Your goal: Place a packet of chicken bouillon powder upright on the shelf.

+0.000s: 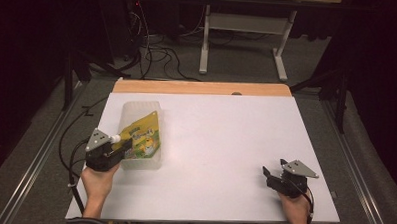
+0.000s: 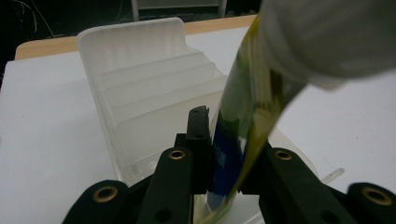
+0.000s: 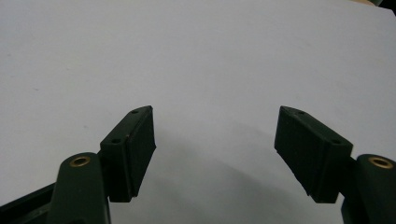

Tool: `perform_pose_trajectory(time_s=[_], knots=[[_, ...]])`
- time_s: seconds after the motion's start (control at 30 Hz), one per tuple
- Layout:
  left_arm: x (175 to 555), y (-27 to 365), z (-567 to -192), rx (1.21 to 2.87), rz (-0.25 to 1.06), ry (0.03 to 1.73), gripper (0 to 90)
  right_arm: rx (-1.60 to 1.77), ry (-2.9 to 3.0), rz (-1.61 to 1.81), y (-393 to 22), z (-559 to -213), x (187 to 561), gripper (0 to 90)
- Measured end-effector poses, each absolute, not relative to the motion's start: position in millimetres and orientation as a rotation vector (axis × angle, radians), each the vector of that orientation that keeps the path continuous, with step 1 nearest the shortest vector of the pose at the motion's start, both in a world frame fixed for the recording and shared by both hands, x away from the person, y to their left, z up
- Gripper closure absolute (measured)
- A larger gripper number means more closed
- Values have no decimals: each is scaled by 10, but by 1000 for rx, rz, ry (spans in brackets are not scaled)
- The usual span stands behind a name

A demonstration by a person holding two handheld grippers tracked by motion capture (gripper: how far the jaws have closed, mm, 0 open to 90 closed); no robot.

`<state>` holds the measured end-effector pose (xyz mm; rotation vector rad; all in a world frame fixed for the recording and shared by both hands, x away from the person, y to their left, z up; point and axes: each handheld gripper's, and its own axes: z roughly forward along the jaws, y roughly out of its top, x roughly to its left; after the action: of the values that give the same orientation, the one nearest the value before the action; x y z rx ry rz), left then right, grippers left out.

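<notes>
Pouch [image 1: 143, 135] lay over the bin [image 1: 136, 110] at the table's [image 1: 225, 143] 9 o'clock, clamped near its cap [image 1: 115, 138] by my left claw [image 1: 119, 148]. It looked soft, slippery; hold near the spout. Right claw [image 1: 272, 175] gaped, empty.

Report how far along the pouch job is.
Done: the left gripper is shut on the yellow pouch. In hand: the pouch hangs over the translucent slotted bin, apparently not yet seated. Left: lower and release it. The right gripper waits open over the bare table.
</notes>
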<state>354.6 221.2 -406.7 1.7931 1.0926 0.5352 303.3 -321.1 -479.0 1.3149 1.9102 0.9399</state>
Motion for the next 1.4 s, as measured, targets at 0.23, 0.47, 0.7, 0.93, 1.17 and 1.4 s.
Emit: perform_pose_trajectory(time_s=[0.23, 0.47, 0.7, 0.93, 1.17, 1.4], knots=[[3477, 2249, -4103, 1757, 573, 1127, 631, 1310, 1911, 944, -3211, -4790, 3031, 294], [3388, 2246, -4099, 1720, 634, 1165, 506, 1308, 1908, 941, -3210, -4791, 3031, 294], [3272, 2301, -4124, 1686, 667, 1201, 450, 1313, 1911, 936, -3206, -4791, 3028, 294], [3140, 2282, -4121, 1673, 688, 1198, 443, 1312, 1910, 943, -3213, -4789, 3029, 294], [3054, 2234, -4126, 1660, 683, 1186, 431, 1311, 1909, 947, -3213, -4789, 3028, 294], [2986, 2205, -4116, 1656, 694, 1176, 427, 1316, 1905, 950, -3214, -4789, 3027, 296]])
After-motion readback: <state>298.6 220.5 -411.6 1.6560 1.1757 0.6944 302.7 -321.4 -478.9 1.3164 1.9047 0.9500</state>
